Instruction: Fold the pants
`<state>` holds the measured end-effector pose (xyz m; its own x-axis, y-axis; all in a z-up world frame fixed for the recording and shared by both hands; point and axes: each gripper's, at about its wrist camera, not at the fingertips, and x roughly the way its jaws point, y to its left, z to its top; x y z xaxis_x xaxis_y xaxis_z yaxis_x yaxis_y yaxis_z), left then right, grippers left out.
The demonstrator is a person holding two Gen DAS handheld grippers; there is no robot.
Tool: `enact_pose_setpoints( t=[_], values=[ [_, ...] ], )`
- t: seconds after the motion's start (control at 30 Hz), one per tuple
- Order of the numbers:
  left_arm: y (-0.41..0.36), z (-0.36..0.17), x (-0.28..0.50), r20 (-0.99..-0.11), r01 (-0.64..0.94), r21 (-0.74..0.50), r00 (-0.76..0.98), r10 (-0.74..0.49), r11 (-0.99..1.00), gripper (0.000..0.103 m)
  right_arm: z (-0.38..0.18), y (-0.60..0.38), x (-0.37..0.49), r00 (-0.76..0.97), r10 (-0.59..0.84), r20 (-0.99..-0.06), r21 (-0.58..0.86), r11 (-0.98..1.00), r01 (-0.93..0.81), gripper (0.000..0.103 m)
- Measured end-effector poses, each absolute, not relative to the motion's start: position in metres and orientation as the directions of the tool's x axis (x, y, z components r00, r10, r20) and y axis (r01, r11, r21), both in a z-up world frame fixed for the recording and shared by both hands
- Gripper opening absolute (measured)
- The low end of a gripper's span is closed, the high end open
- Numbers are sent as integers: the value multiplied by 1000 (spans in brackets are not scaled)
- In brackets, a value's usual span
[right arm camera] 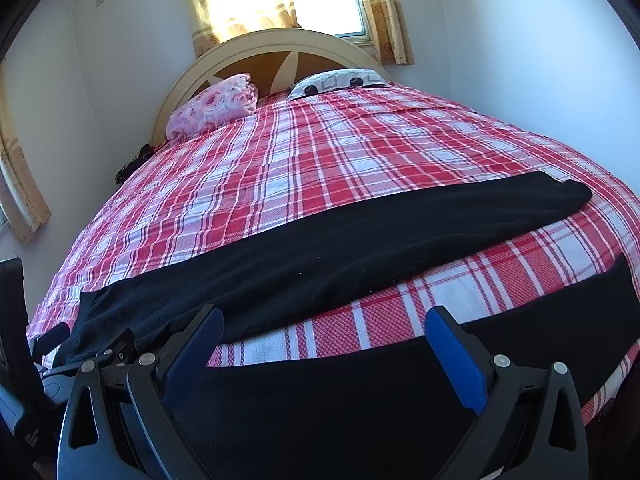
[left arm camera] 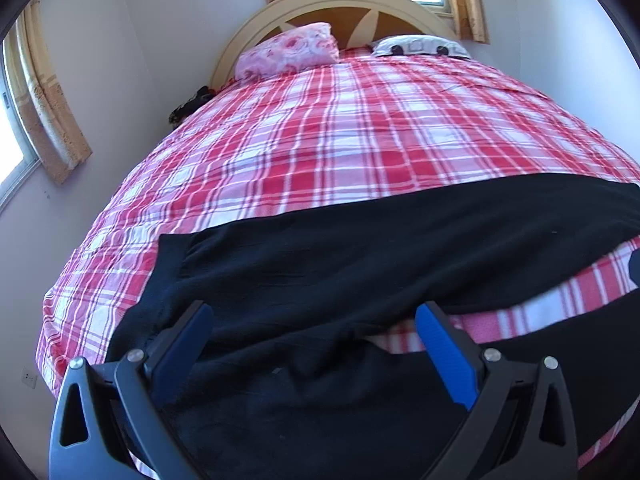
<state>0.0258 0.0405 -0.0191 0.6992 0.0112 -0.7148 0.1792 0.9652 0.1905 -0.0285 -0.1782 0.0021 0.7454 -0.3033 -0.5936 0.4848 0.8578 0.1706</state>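
Black pants [left arm camera: 360, 248] lie spread across the near part of a bed with a red and white plaid sheet [left arm camera: 340, 140]. One leg runs away to the right, the other lies along the near edge. My left gripper [left arm camera: 314, 322] is open, its blue-padded fingers [left arm camera: 440, 344] standing over the waist end of the pants, holding nothing. In the right wrist view the far leg [right arm camera: 360, 240] and the near leg [right arm camera: 340, 400] show with plaid sheet [right arm camera: 400, 312] between them. My right gripper [right arm camera: 324, 326] is open over the near leg, empty.
A pink floral pillow [left arm camera: 288, 50] and a white patterned pillow [left arm camera: 420, 46] rest against the curved headboard [left arm camera: 340, 0]. Curtained windows are at the back and left. Walls close both sides of the bed. The left gripper's body [right arm camera: 24, 380] shows at the left of the right wrist view.
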Motion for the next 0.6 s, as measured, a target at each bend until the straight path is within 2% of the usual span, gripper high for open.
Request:
enact_pose_setpoints(
  t=[0.2, 0.37, 0.43, 0.5, 0.57, 0.6],
  values=[
    [74, -25, 46, -727, 124, 195, 684, 58, 973, 103, 2, -174, -6, 757, -251, -603, 153, 895, 419, 102],
    [104, -29, 72, -751, 76, 173, 656, 82, 982, 103, 4, -161, 35, 780, -136, -611, 123, 957, 263, 101],
    [115, -33, 81, -760, 54, 163, 644, 91, 985, 103, 4, -153, 63, 776, -94, -623, 83, 979, 185, 97],
    [125, -37, 89, -772, 43, 144, 630, 86, 989, 101, 0, -143, 94, 752, -30, -659, 49, 995, 83, 77],
    [133, -41, 97, -788, 31, 119, 611, 75, 992, 97, -7, -131, 125, 712, 14, -702, 21, 1000, 1, 65],
    [137, -42, 102, -797, 26, 101, 601, 66, 994, 97, -10, -126, 138, 695, 33, -718, 17, 999, -30, 64]
  ],
)
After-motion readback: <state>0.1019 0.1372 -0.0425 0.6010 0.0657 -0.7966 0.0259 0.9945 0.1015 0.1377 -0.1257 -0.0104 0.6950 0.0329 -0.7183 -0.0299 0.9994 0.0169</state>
